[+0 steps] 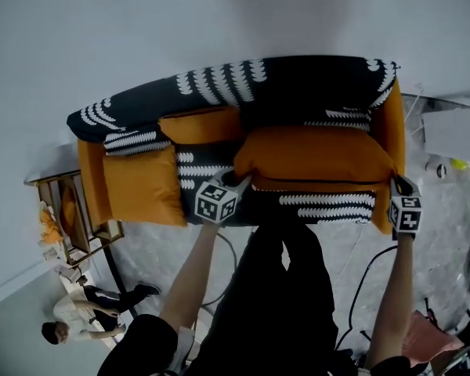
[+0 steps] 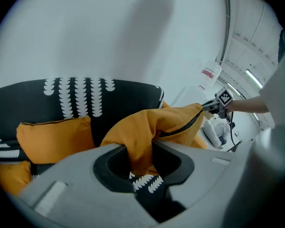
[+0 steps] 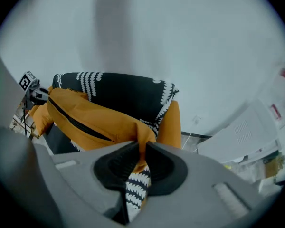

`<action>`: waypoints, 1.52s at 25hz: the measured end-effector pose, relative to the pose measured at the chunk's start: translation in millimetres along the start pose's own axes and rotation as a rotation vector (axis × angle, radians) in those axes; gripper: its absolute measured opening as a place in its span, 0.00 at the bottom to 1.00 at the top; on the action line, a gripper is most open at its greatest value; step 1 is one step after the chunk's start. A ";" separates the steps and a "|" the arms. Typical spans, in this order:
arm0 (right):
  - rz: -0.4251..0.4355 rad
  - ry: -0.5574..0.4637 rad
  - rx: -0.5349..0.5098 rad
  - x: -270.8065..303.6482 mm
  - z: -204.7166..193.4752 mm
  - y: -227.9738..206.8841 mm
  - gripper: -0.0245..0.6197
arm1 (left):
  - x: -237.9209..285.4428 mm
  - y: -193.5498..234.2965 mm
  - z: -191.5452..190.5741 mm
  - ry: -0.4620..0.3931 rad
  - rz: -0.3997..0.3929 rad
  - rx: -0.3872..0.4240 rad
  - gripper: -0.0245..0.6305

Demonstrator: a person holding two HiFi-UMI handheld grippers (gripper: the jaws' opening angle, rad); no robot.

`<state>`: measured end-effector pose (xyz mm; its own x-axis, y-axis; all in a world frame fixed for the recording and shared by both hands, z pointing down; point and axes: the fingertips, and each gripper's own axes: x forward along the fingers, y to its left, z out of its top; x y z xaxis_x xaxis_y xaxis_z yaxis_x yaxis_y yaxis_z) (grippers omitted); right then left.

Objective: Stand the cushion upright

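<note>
Between the left hand-held gripper (image 1: pixel 240 181) and right hand-held gripper (image 1: pixel 396 181), each pinching a corner, the orange fabric cushion (image 1: pixel 313 157) seems mid-lift, needing propping upright.

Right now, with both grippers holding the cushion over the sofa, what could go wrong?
1. The right gripper pinches only a thin corner of the cushion; the fabric could slip out.
2. The left gripper holds bunched fabric near the zip; the cushion sags between the two grips and may flop rather than stand against the sofa back.
3. A second cushion leans at the left; a swing that way could topple it.
</note>
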<state>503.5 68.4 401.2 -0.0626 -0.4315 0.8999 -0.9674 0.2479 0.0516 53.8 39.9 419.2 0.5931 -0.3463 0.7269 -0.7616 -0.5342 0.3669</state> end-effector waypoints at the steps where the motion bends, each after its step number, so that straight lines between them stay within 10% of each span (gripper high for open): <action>1: -0.017 -0.010 0.006 3.7 10.7 -2.8 0.12 | 2.9 5.5 9.5 -0.007 -0.004 -0.001 0.21; 38: -0.306 -0.179 -0.057 102.1 226.2 -55.6 0.16 | 73.0 142.5 170.8 -0.190 0.006 -0.273 0.25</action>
<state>495.5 -185.6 392.4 0.1816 -0.6369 0.7492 -0.9330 0.1291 0.3359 33.2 -193.2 425.4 0.6071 -0.5002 0.6174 -0.7917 -0.3143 0.5239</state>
